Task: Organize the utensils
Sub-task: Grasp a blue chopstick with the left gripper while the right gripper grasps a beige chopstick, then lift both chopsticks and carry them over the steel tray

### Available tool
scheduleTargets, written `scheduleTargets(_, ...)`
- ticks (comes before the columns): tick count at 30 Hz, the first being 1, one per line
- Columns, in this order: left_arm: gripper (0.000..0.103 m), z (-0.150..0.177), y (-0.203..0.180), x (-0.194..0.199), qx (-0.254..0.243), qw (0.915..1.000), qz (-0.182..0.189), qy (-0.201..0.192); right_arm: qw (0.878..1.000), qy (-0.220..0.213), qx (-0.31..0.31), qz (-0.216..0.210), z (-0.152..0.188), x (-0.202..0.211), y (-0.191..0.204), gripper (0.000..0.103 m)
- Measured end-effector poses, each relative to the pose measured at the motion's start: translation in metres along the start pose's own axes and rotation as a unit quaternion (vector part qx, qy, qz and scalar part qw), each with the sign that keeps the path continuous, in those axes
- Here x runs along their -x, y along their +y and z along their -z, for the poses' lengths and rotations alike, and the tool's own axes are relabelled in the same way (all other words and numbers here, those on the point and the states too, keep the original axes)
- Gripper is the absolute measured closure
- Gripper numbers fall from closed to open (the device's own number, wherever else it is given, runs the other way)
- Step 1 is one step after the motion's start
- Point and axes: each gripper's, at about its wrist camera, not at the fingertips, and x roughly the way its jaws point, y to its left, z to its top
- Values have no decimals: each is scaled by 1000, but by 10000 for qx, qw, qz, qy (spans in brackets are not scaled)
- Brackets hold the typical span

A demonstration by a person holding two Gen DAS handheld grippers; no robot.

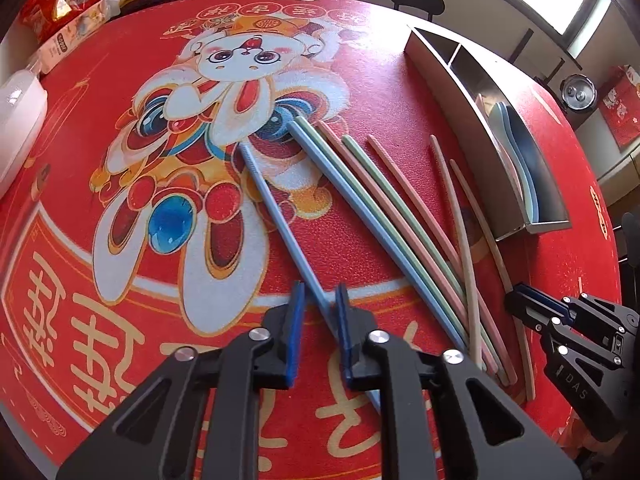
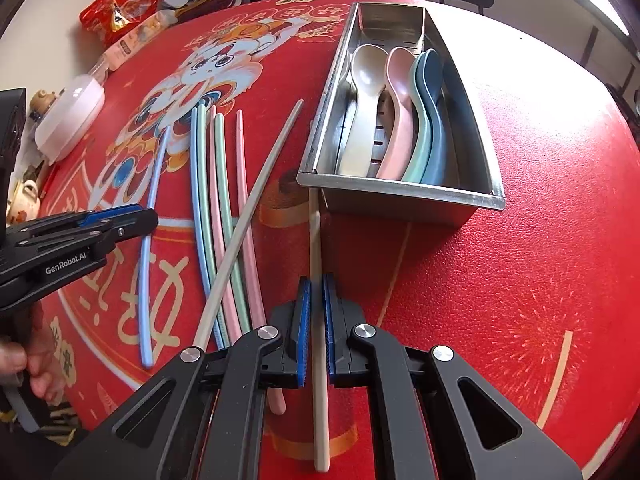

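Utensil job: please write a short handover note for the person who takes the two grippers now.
Left gripper: shut on the blue chopstick, which lies on the red mat.
Right gripper: shut on the beige chopstick, whose far end is beside the steel tray.
Done: four spoons are in the tray.
Left: no chopstick is in the tray yet; the loose chopsticks lie on the mat between the grippers.

Readable marks on grippers
"GenRobot.AI" stood on left gripper (image 2: 120,222) body, frame left; "DAS" on right gripper (image 1: 514,300), lower right.
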Motion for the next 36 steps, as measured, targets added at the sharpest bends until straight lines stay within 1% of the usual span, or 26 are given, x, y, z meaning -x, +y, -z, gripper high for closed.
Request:
scheduleTargets(3,95,1,7,1,145,9998,164,-2,10000,4,-30,-30,0,0,-1,96)
scheduleTargets(13,94,6,5,2,-86,9997,147,-163,10000,-56,-14,55,1,0,1,96)
scheduleTargets(18,95,7,9,3,76,9995,262,-168,9999,-42,96,104,0,0,3,96)
scheduleTargets(22,97,4,16,3,263,9988,398,-59,9999,-8,116,77,-1,0,3,97)
scheduleTargets(25,98,6,23,9,377,9983,440,-64,9999,37,-72,-148,-1,1,-1,97)
scheduleTargets(30,98,13,35,22,513,9973,515,-92,9985,-71,-242,-490,0,10,0,97)
scheduleTargets(36,98,20,40,35,606,9963,601,-138,9973,-91,-296,-664,0,15,4,97)
